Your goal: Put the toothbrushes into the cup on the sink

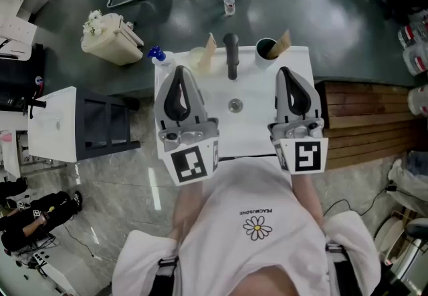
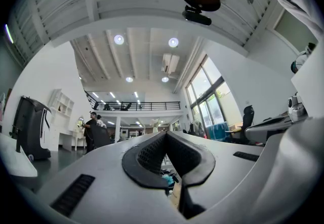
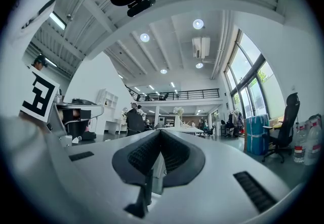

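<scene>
From the head view, a white sink (image 1: 249, 129) lies straight ahead, with a black faucet (image 1: 231, 55) at its back and a drain (image 1: 235, 105) in the middle. A dark cup (image 1: 265, 49) stands at the back right corner with a tan piece (image 1: 283, 42) beside it. At the back left is a pale cup (image 1: 197, 58) with another tan piece (image 1: 211, 44). My left gripper (image 1: 179, 74) hovers over the sink's left side, my right gripper (image 1: 285, 73) over its right side. Both are shut and hold nothing, as the left gripper (image 2: 166, 135) and right gripper (image 3: 160, 132) views confirm. Those views show only the room, not the sink.
A blue object (image 1: 156, 54) sits at the sink's back left corner. A cream bin (image 1: 112, 39) and a water bottle (image 1: 229, 3) stand on the floor beyond. Wooden slats (image 1: 368, 121) adjoin the sink on the right; a white table (image 1: 53, 124) is at left.
</scene>
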Available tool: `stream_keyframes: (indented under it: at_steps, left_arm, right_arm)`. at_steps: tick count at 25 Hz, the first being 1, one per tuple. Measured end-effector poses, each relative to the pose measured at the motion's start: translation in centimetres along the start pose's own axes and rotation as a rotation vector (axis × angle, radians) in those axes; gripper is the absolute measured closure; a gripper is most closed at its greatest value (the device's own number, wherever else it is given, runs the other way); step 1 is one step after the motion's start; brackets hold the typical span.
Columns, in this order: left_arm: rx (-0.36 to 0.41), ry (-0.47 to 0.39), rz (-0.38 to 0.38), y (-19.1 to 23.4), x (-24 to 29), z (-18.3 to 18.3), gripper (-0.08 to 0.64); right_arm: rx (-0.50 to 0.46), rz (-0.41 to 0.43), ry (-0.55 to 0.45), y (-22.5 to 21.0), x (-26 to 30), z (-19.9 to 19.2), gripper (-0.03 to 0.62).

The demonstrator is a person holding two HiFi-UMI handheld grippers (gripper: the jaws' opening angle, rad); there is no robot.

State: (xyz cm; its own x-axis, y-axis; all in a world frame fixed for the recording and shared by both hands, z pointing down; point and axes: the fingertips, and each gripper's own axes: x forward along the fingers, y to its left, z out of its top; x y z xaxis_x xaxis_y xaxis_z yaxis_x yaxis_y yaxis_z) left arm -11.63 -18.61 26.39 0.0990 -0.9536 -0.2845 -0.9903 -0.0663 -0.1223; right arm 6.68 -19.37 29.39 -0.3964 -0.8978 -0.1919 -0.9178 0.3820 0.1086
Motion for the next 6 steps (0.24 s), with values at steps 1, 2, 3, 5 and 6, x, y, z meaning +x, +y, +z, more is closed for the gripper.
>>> stream_keyframes:
  at_steps: [1,2,3,5,6]
  left_arm:
    - [-0.003,0.0,0.001,0.05,-0.02,0.04,0.545]
    - [-0.005,-0.001,0.002,0.1,-0.03,0.08,0.545]
    - [-0.006,0.0,0.003,0.14,-0.02,0.1,0.545]
    - [-0.005,0.004,0.004,0.21,0.02,0.09,0.544]
    - [-0.005,0.006,0.005,0.24,0.04,0.08,0.545]
  right_arm:
    - [0.004,0.002,0.004,0.01,-0.03,-0.05,0.58]
    - [0.007,0.003,0.006,0.01,-0.05,-0.09,0.58]
    - [0.008,0.003,0.008,-0.01,-0.05,-0.12,0.58]
    - [0.01,0.001,0.013,-0.05,-0.06,-0.24,0.58]
    - [0.011,0.0,0.016,-0.07,-0.06,-0.3,0.58]
